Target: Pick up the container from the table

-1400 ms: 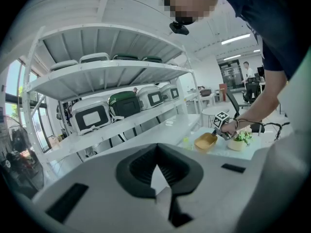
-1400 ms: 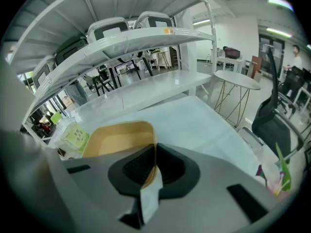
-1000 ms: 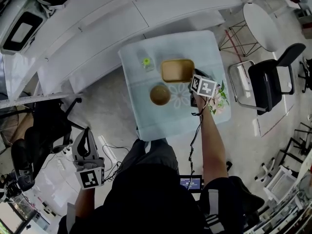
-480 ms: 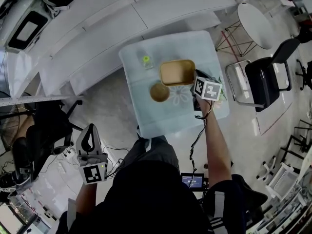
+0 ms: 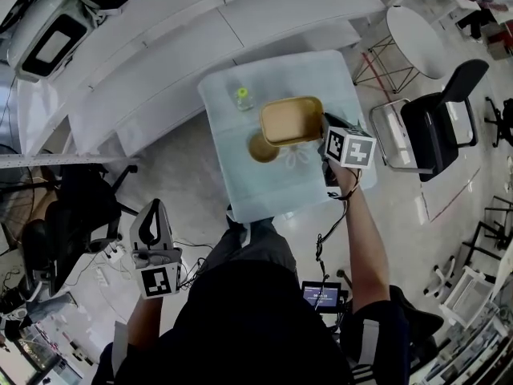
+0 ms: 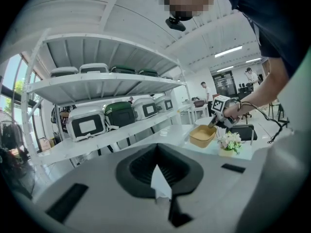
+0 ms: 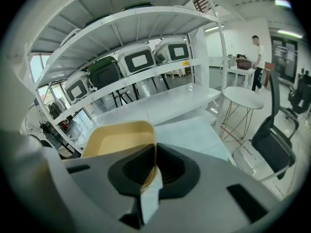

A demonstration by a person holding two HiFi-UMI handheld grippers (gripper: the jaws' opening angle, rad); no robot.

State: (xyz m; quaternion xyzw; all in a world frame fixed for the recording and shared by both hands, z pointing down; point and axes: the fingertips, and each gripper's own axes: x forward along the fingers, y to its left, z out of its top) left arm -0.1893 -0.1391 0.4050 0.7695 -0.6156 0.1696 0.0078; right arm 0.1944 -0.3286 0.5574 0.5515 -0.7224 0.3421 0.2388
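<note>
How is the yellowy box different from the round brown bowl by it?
The tan rectangular plastic container is boxy and paler; the round brown bowl is a darker circle. The container is pinched at its rim by the right hand-held gripper, held in the air; the bowl sits untouched on the light blue tablecloth. The container looks bigger than the bowl. Both are open on top.

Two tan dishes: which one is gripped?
The rectangular container, its rim pinched in the right gripper; the round bowl lies ungripped on the table.
</note>
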